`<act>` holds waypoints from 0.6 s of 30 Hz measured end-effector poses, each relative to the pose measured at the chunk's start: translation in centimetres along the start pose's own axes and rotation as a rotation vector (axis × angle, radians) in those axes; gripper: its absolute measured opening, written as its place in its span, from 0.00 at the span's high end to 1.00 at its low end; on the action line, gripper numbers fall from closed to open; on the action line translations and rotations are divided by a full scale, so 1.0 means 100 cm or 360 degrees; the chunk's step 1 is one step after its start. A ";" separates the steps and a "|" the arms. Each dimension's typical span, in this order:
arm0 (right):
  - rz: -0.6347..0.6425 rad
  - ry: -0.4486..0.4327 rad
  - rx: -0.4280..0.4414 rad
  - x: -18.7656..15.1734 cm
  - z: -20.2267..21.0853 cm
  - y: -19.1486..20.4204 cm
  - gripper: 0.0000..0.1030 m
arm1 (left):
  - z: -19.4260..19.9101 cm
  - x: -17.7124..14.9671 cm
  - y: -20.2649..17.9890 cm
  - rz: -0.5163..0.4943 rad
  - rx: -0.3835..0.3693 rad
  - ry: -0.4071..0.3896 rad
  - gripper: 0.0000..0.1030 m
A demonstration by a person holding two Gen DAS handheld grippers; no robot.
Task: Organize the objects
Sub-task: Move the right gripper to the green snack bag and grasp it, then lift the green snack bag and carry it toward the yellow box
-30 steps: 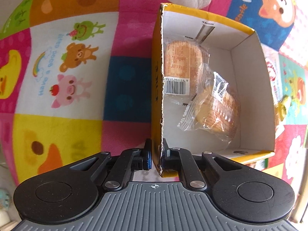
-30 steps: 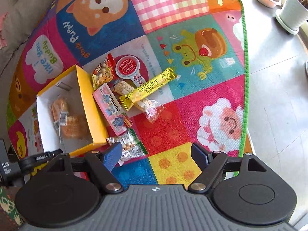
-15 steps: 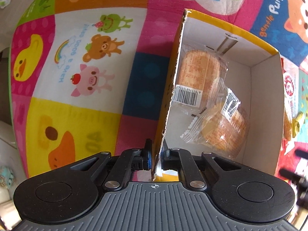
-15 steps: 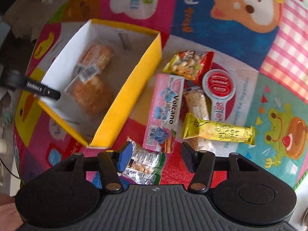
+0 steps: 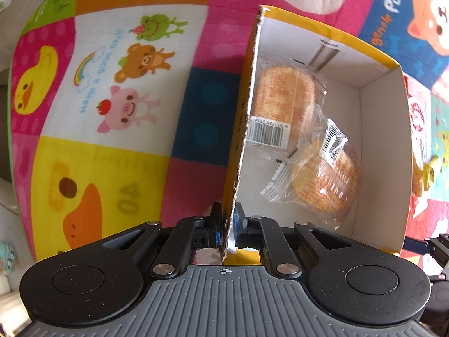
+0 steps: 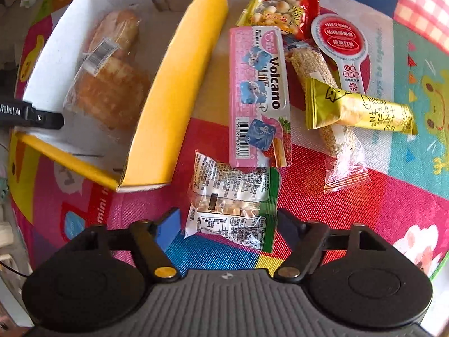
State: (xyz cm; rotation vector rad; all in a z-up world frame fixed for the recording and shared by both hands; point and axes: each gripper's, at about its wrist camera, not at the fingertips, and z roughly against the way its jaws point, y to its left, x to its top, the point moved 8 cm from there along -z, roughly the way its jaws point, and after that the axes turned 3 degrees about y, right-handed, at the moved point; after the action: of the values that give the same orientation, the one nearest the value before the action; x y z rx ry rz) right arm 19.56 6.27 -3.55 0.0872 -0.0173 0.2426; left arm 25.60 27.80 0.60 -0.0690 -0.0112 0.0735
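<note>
A yellow cardboard box with a white inside lies open on the play mat and holds two wrapped cakes. My left gripper is shut on the box's left wall. The box also shows in the right wrist view. My right gripper is open, its fingers on either side of a green-edged nut packet lying on the mat. Beyond it lie a pink Volcano packet, a yellow bar, a sesame bar and a red snack bag.
A red and white spoon-shaped pack lies by the snacks. The colourful cartoon play mat covers the floor. The left gripper's finger shows at the box's edge in the right wrist view.
My right gripper has come down and closer to the snacks, and the nut packet now sits between its open fingers. The left gripper keeps its hold; the box has shifted slightly.
</note>
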 end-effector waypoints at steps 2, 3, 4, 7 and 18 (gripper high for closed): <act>0.0022 0.0013 -0.0025 -0.011 0.006 0.003 0.39 | 0.000 -0.002 -0.001 -0.0024 -0.0009 0.0000 0.90; 0.0006 0.0013 -0.0039 -0.017 0.010 0.001 0.40 | 0.001 -0.003 -0.001 -0.0032 -0.0014 0.0001 0.90; -0.0029 0.0012 -0.0052 -0.024 0.015 -0.002 0.40 | 0.001 -0.005 -0.001 -0.0042 -0.0021 0.0004 0.90; -0.0174 -0.0012 -0.0043 -0.041 0.039 -0.011 0.40 | 0.001 -0.009 -0.002 -0.0107 -0.0041 -0.0001 0.90; -0.0464 -0.0311 -0.0096 -0.068 0.164 -0.006 0.62 | -0.001 -0.012 -0.003 -0.0260 -0.0111 0.0005 0.91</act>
State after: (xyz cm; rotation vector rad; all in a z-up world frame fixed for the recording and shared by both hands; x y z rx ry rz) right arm 13.01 2.59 12.52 0.0524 -0.2047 -0.0589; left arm 24.38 27.36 0.51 -0.1378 -0.0165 -0.0906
